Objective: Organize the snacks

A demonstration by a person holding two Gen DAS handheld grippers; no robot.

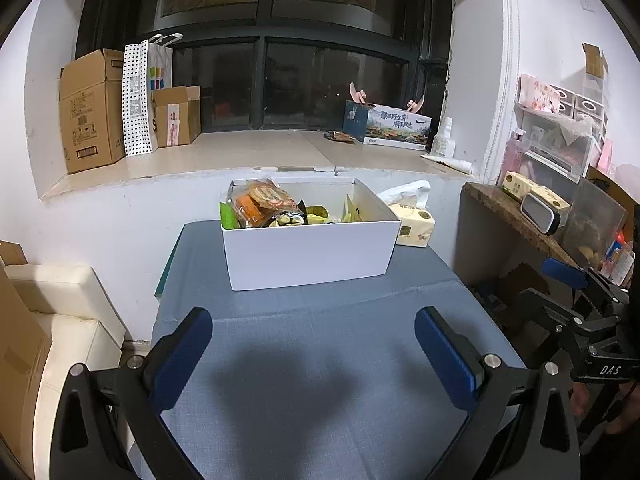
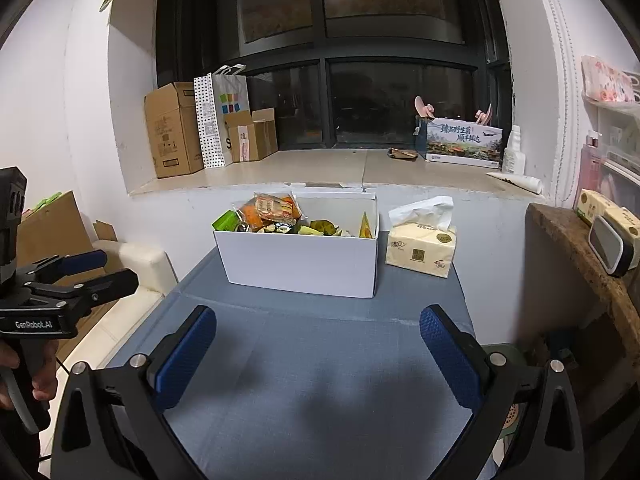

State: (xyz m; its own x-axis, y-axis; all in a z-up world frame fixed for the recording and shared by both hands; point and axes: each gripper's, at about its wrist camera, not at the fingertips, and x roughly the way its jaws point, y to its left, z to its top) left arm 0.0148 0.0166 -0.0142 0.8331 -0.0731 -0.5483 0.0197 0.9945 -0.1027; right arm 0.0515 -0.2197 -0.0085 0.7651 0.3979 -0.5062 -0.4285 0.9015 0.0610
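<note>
A white open box (image 1: 308,252) stands at the far end of the blue-grey table (image 1: 320,360), also in the right wrist view (image 2: 300,264). It holds several snack packets (image 1: 264,204), orange, green and yellow (image 2: 276,212). My left gripper (image 1: 314,356) is open and empty, over the bare table in front of the box. My right gripper (image 2: 318,354) is open and empty, also short of the box. Each gripper shows at the edge of the other's view: the right one (image 1: 576,280) and the left one (image 2: 84,268).
A yellow tissue pack (image 2: 422,248) lies right of the box. A windowsill (image 1: 260,152) behind holds cardboard boxes (image 1: 92,112), a paper bag and a printed carton (image 1: 396,124). A wooden shelf (image 1: 516,216) stands at the right, a cream seat (image 1: 60,312) at the left.
</note>
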